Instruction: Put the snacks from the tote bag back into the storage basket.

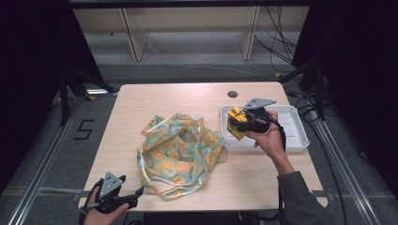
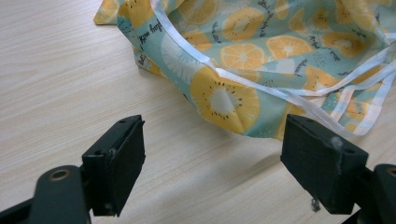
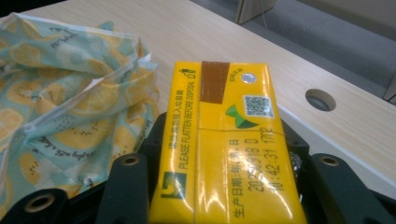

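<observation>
Dark curtains are standing around a pale wooden table (image 1: 187, 101), with grey floor and cables behind it. From the high view, a fruit-print bag (image 1: 180, 152) is lying crumpled in the middle of the table, and a white tray (image 1: 296, 131) is sitting at the right side. The right gripper (image 1: 237, 123) is hanging over the left part of this tray and is carrying a yellow carton (image 1: 236, 121), while the left gripper (image 1: 136, 193) is resting at the near left corner, close to the bag. From the left gripper view, its jaws are standing wide apart with nothing between them, and the bag (image 2: 261, 60) is lying just beyond them. From the right gripper view, the jaws are about half closed and are pressing on both sides of the carton (image 3: 229, 154), with the bag (image 3: 70, 107) to its left. I think the risk is coming from the bag: its mouth is looking collapsed and floppy, so the carton could be catching on the folds or sliding off the cloth if the other gripper is not holding the opening up. The glossy carton could also be slipping between the pads.
</observation>
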Demonstrator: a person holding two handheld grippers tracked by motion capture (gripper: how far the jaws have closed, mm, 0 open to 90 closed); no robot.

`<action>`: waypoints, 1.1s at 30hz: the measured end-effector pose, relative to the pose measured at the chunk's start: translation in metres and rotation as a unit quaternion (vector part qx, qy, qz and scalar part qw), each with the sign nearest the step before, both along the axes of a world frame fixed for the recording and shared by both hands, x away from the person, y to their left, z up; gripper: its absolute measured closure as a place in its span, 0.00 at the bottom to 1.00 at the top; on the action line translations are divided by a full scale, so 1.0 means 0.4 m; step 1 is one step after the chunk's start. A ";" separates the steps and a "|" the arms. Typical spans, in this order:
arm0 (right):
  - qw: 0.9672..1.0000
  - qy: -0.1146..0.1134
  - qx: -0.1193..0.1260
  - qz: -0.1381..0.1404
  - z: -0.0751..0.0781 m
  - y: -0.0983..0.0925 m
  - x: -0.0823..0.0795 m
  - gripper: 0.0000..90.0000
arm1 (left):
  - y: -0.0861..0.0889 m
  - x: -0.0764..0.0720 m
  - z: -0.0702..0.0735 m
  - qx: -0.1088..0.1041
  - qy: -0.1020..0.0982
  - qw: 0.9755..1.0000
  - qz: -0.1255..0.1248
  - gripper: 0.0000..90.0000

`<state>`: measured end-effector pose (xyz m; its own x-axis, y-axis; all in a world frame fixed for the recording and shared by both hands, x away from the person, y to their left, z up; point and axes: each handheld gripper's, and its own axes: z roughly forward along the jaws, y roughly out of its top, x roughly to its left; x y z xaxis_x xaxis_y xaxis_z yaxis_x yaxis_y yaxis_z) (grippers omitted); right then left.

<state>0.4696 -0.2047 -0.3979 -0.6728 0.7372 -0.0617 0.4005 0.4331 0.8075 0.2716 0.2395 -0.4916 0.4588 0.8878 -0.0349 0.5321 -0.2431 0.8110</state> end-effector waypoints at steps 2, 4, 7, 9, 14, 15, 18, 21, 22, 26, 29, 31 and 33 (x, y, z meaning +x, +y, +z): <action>1.000 -0.008 0.000 0.000 -0.009 -0.005 0.005 0.58 | 0.000 0.000 0.000 -0.001 0.000 1.000 -0.003 0.23; 1.000 -0.004 0.001 0.001 -0.017 -0.009 0.007 0.58 | 0.000 0.000 0.000 -0.002 -0.001 1.000 -0.003 0.23; 1.000 -0.002 -0.002 0.001 -0.027 -0.011 0.011 0.58 | 0.000 0.000 0.000 -0.001 0.000 1.000 -0.003 0.23; 1.000 0.000 -0.005 0.003 -0.032 -0.014 0.014 0.58 | 0.001 0.000 0.000 0.002 0.001 1.000 -0.004 0.23; 1.000 -0.002 -0.008 0.006 -0.048 -0.012 0.017 0.58 | 0.001 0.000 0.000 0.002 0.001 1.000 -0.004 0.23; 1.000 0.004 -0.010 0.008 -0.049 -0.012 0.017 0.58 | 0.001 0.000 0.000 0.001 0.001 1.000 -0.004 0.23; 1.000 0.001 -0.010 0.009 -0.057 -0.011 0.017 0.58 | 0.001 0.000 0.000 0.001 0.001 1.000 -0.004 0.23; 1.000 0.000 -0.009 0.012 -0.065 -0.011 0.019 0.58 | 0.000 0.000 0.000 -0.002 0.000 1.000 -0.003 0.23; 1.000 0.000 -0.010 0.014 -0.066 -0.013 0.020 0.58 | 0.001 0.000 0.000 0.003 0.001 1.000 -0.005 0.23; 1.000 0.003 -0.010 0.017 -0.075 -0.015 0.022 0.58 | -0.002 0.001 -0.001 -0.004 0.000 1.000 -0.003 0.23; 1.000 -0.001 -0.013 0.020 -0.081 -0.014 0.024 0.58 | -0.002 0.001 -0.002 -0.006 0.001 1.000 -0.001 0.23; 1.000 0.007 -0.009 0.017 -0.088 -0.010 0.021 0.58 | 0.000 0.001 -0.001 0.000 0.003 1.000 -0.003 0.23; 0.999 0.012 -0.018 0.024 -0.089 -0.011 0.022 0.58 | 0.001 0.001 0.000 0.002 0.002 1.000 -0.004 0.23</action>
